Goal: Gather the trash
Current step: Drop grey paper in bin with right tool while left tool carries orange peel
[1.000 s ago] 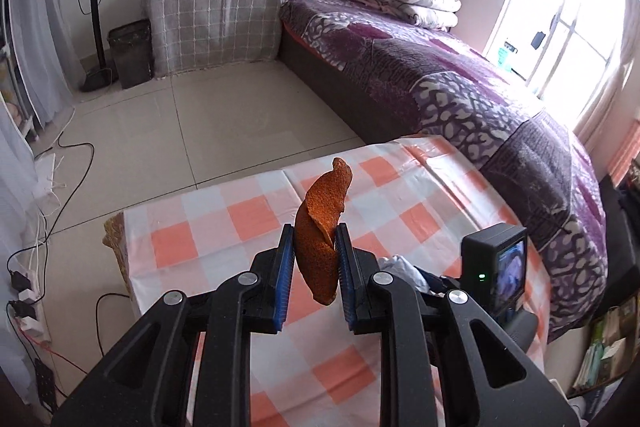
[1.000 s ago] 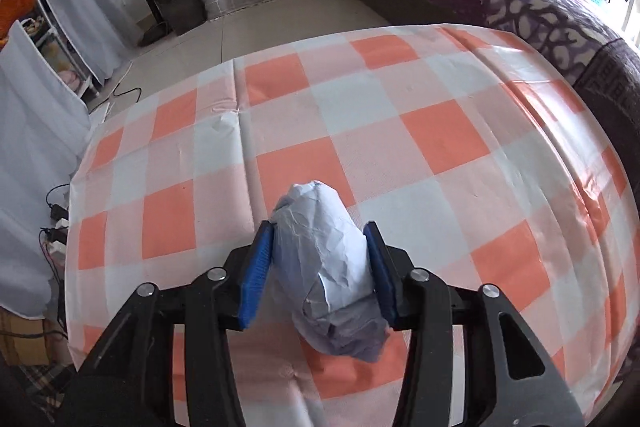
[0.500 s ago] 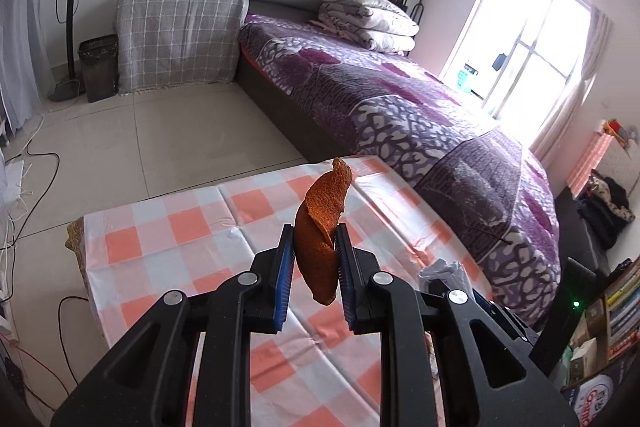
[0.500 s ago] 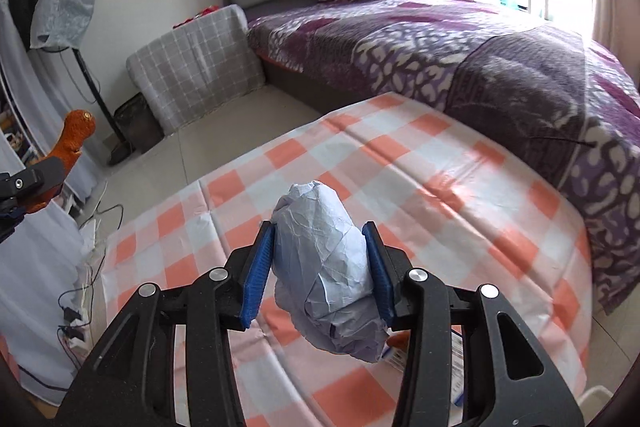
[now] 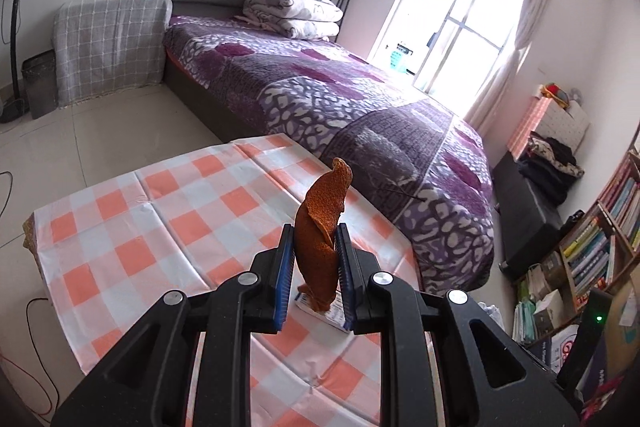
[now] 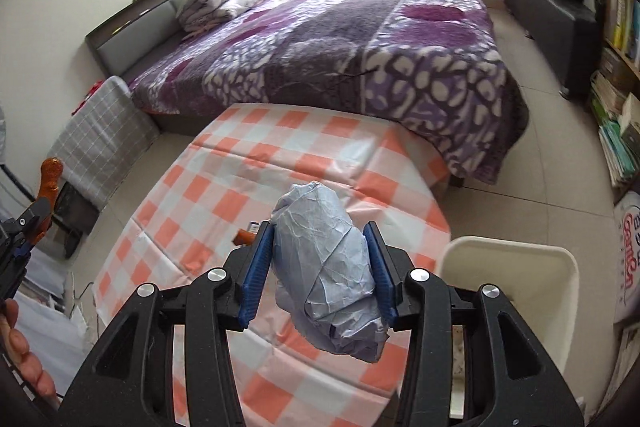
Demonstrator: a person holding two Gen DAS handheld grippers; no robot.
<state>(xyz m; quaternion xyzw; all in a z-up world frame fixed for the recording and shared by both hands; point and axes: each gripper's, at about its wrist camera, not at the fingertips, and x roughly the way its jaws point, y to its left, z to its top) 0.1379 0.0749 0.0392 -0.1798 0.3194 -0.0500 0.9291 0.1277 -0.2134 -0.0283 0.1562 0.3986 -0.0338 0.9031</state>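
Note:
My left gripper (image 5: 314,251) is shut on a curled orange peel (image 5: 322,227), held upright above the checked table (image 5: 160,219). My right gripper (image 6: 318,263) is shut on a crumpled pale blue paper wad (image 6: 328,267), held above the table's right part (image 6: 248,163). A white bin (image 6: 516,267) stands on the floor just right of the right gripper. A small white and blue wrapper (image 5: 334,309) lies on the table below the left gripper's jaws. The left gripper with the peel also shows at the far left of the right wrist view (image 6: 48,183).
A bed with a purple blanket (image 5: 360,107) runs along the table's far side. A bookshelf (image 5: 600,247) and stacked books stand at the right. A grey-covered box (image 5: 108,43) and a dark bin (image 5: 38,83) stand by the far wall.
Both grippers have risen and swung right, still holding the peel and the paper wad. The white bin has come into the right wrist view.

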